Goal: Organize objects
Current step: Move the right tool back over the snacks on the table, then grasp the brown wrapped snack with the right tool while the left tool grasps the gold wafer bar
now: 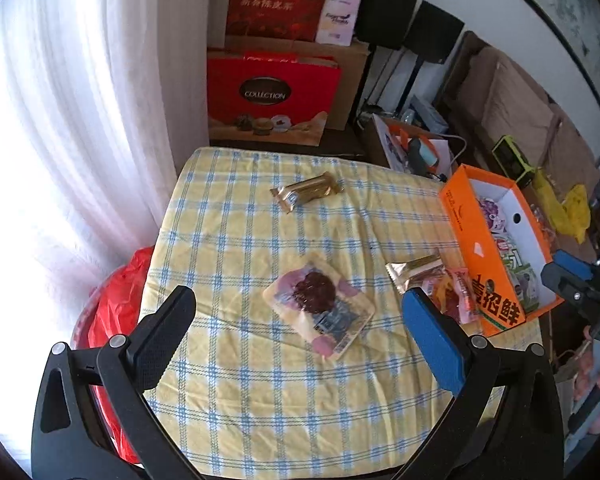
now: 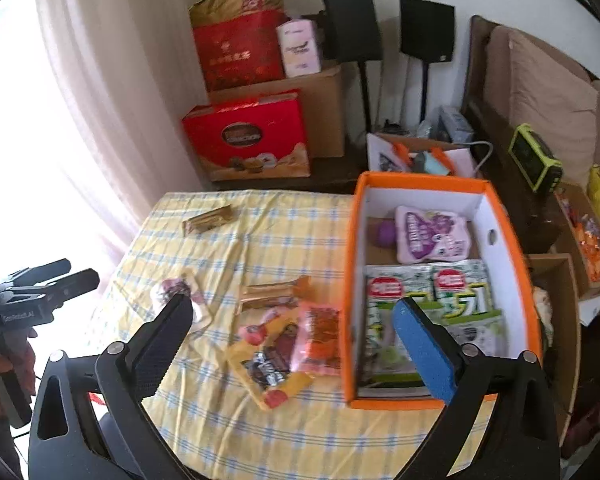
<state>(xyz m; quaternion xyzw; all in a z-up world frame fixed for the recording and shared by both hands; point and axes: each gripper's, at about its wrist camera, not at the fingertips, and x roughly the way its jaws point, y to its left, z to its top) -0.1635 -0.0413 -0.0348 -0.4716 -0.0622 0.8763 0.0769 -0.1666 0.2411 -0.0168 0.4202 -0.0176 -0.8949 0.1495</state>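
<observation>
A yellow checked cloth covers the table [image 1: 236, 240]. On it lies a purple pastry packet [image 1: 320, 306], right below my open left gripper [image 1: 298, 294]. Farther back sits a gold bar [image 1: 306, 192]; a second gold bar [image 1: 414, 270] and pink snack packets [image 1: 458, 294] lie beside the orange box [image 1: 470, 240]. My right gripper [image 2: 292, 302] is open too and hovers above the yellow packet [image 2: 268, 358] and pink packet [image 2: 320, 336], left of the orange box [image 2: 350, 272]. Inside the box are a purple pouch [image 2: 428, 236] and green packets [image 2: 436, 292]. Nothing is held.
Red gift boxes [image 1: 272, 96] and a cardboard carton stand behind the table, with two black speakers [image 2: 352, 26]. A red plastic bag [image 1: 120, 304] sits at the table's left edge by the white curtain. A sofa and cluttered boxes fill the right side.
</observation>
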